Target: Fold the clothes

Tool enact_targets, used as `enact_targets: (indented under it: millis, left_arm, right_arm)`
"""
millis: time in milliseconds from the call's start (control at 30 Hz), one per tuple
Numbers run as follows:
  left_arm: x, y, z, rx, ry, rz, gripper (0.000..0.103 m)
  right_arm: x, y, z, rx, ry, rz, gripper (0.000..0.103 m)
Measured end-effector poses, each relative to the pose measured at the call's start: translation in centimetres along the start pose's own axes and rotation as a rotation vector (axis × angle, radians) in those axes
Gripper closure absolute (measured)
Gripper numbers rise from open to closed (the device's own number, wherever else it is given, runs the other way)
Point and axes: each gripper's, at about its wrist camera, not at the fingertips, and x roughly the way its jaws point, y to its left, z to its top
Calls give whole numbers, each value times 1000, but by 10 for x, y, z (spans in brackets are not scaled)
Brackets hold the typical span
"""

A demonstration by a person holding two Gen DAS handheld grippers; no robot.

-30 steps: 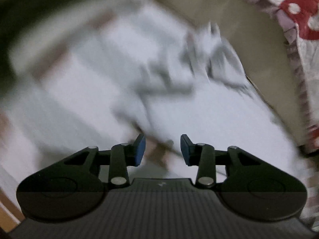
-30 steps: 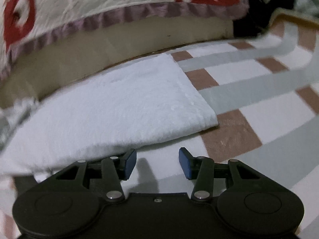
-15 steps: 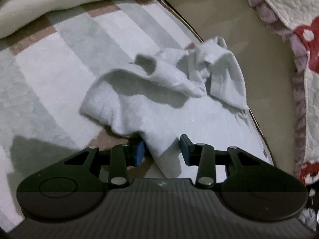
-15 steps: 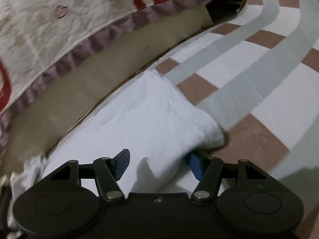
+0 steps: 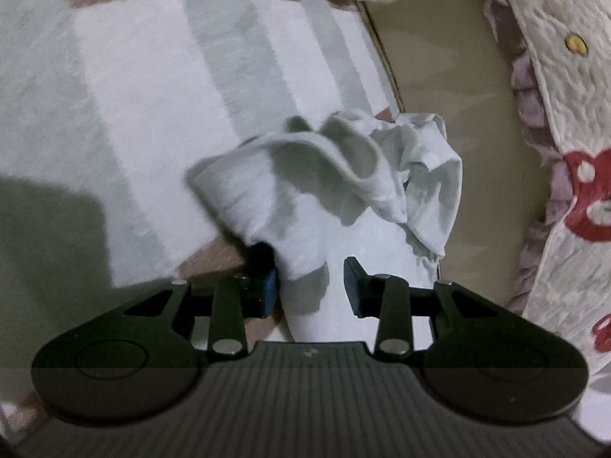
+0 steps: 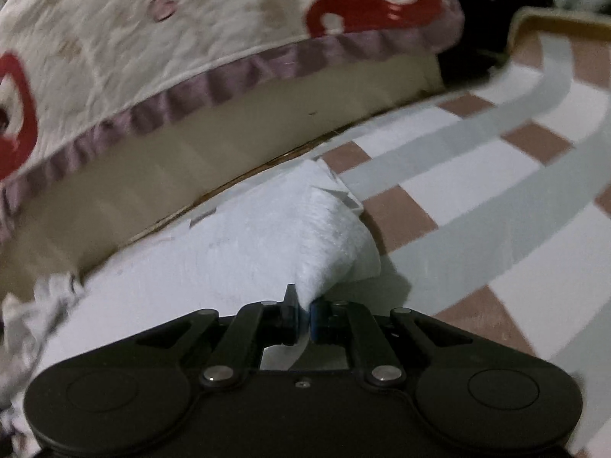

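Both grippers at the white garment's edges

Right gripper (image 6: 303, 318) is closing, pinching the white garment (image 6: 244, 244); left gripper (image 5: 311, 286) gapes around its bunched corner. Striped mat (image 5: 126, 114) lies bare toward ten o'clock.
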Motion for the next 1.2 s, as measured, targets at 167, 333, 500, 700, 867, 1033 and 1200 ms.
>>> enact_targets:
  millis: [167,333,500,700,867,1033,1200]
  left_arm:
    - [18,-28,-8,206,-88,52,66]
    - [29,-60,-33,544,-155,202,78]
    - [30,-74,-39,666,-171,289,90]
    - [32,-67,-28,595,-174,241,86]
    - [35,-72,-30,631,-171,237,90]
    - [14,-102,-46,804,-222,221,93]
    - [-42,-116,-64,752,-211,154,93]
  right_arm:
    - [1,0,4,-17,13,0,95]
    - [11,5,-2,-96,85,-90,83]
    - [9,-7,-7,-22,110,-112,55]
    - [17,-13,-2,40,84,-69,40]
    - [34,-9,6,88,41,-59,92]
    - [14,-13,12,71,-30,-106,95]
    - [-37,6,22,42,-93,-94,95]
